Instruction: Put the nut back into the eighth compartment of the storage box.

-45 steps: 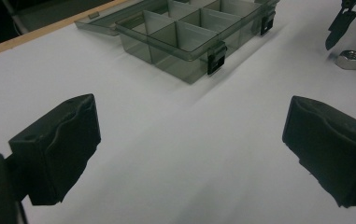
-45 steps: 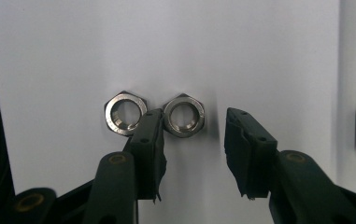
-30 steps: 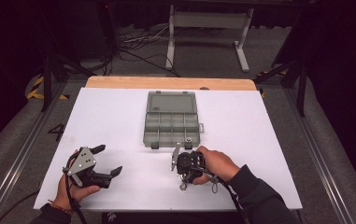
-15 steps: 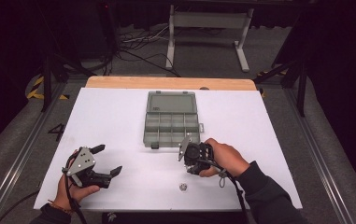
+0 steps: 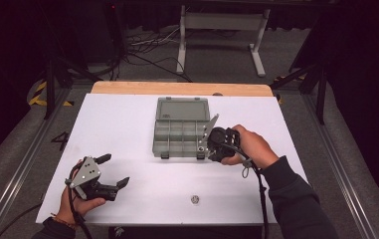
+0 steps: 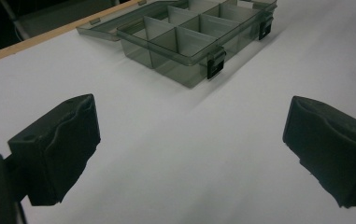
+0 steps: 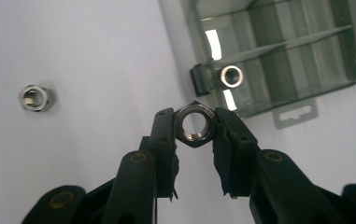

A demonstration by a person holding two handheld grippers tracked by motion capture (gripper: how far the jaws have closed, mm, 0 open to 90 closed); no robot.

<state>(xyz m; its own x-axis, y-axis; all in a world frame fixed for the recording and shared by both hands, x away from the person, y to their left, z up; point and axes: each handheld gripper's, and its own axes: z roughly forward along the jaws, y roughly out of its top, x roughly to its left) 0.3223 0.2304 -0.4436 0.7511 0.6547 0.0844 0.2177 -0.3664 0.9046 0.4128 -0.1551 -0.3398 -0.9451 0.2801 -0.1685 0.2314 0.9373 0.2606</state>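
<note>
1 hex nut [image 7: 232, 76] already in organizer box [image 5: 182, 133]; 2nd nut [image 7: 194, 123] held by right claw [image 7: 194, 125] near box; 3rd nut [image 5: 195, 199] left on bench [image 5: 127, 124]. Left claw [image 6: 189, 154] wide, idle.

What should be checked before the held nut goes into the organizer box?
1. Grip: right gripper fingers clamp the nut on both sides: ok.
2. Organizer box lid open: ok.
3. Target compartment: one nut in the box already; where the held one should go: cannot tell.
4. Spare nut left on the table: ok.
5. Left gripper open, apart from the box: ok.
</note>
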